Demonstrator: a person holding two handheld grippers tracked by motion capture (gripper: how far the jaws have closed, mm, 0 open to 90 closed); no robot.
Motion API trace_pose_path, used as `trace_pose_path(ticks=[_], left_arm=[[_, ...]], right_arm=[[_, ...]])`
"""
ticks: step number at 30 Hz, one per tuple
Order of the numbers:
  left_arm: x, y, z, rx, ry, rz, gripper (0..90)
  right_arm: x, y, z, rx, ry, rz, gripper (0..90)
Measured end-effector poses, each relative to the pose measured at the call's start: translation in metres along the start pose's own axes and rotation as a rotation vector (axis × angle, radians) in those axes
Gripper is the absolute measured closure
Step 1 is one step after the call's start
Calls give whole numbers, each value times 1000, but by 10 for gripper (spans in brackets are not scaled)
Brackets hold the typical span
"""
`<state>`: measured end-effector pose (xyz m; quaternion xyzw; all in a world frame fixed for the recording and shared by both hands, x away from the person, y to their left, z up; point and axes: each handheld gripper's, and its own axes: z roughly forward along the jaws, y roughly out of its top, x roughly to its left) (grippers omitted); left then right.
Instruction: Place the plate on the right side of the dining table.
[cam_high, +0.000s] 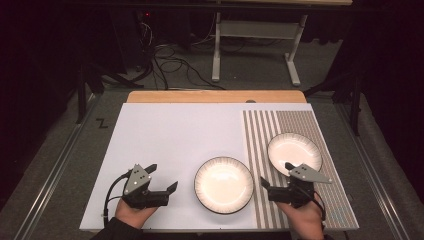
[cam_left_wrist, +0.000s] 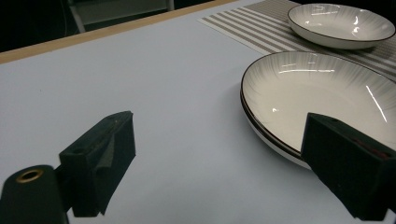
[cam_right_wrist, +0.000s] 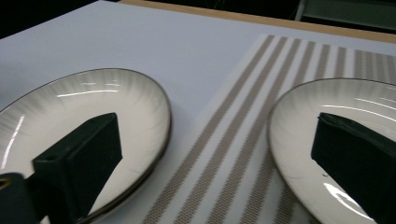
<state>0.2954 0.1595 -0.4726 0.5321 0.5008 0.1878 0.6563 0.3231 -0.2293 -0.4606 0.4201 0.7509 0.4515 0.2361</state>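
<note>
1. On the white table (cam_high: 150, 145), striped mat (cam_high: 300, 125) covers the right side.
2. Near-centre plate (cam_high: 223, 184) sits on bare table; far-right plate (cam_high: 294, 151) on mat, apart.
3. Plates look glazed, stiff, breakable, prob. slippery; best grip at rim.
4. Left gripper (cam_high: 162, 179), jaws spread, nothing between.
5. Right gripper (cam_high: 276, 174), jaws wide, empty, betw. both plates.
</note>
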Motion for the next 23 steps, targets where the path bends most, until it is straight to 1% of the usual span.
trace_pose_path(ticks=[1,3,5,6,7,8,9,11,13,14,15,16,18,20,23], left_arm=[[-1,-1,0,4,0,5,91],[-4,-2,1,13,0,0,57],[-5,-4,2,24,-3,-1,26],[-5,-6,3,31,-4,7,14],[-6,-6,3,30,-2,3,6],[-6,-6,3,26,-3,3,3],[-6,-6,3,21,-3,7,3],[-7,-4,2,-1,-5,8,3],[-8,-4,1,-15,-7,10,3],[-8,-4,1,-15,-6,9,3],[-9,-4,2,-12,-6,4,3],[-9,-5,2,-6,-5,12,3],[-10,-6,3,-3,-5,1,3],[-9,-7,3,4,-3,10,3],[-8,-8,3,12,4,11,3]], right_arm=[[7,0,1,-4,5,-17,5],[19,0,2,-12,24,-38,5],[29,1,1,-22,46,-53,4],[33,1,-1,-24,52,-67,4],[35,1,-2,-37,57,-69,4],[36,1,-4,-46,73,-61,4],[38,1,-5,-52,73,-56,4],[37,0,-6,-62,75,-71,4],[34,-1,-7,-65,74,-67,4],[32,-1,-7,-61,74,-58,4],[30,-2,-7,-63,72,-64,4],[28,-2,-7,-60,73,-56,4],[25,-3,-8,-61,67,-55,4],[23,-2,-10,-66,65,-55,4],[22,-2,-12,-69,59,-54,4]])
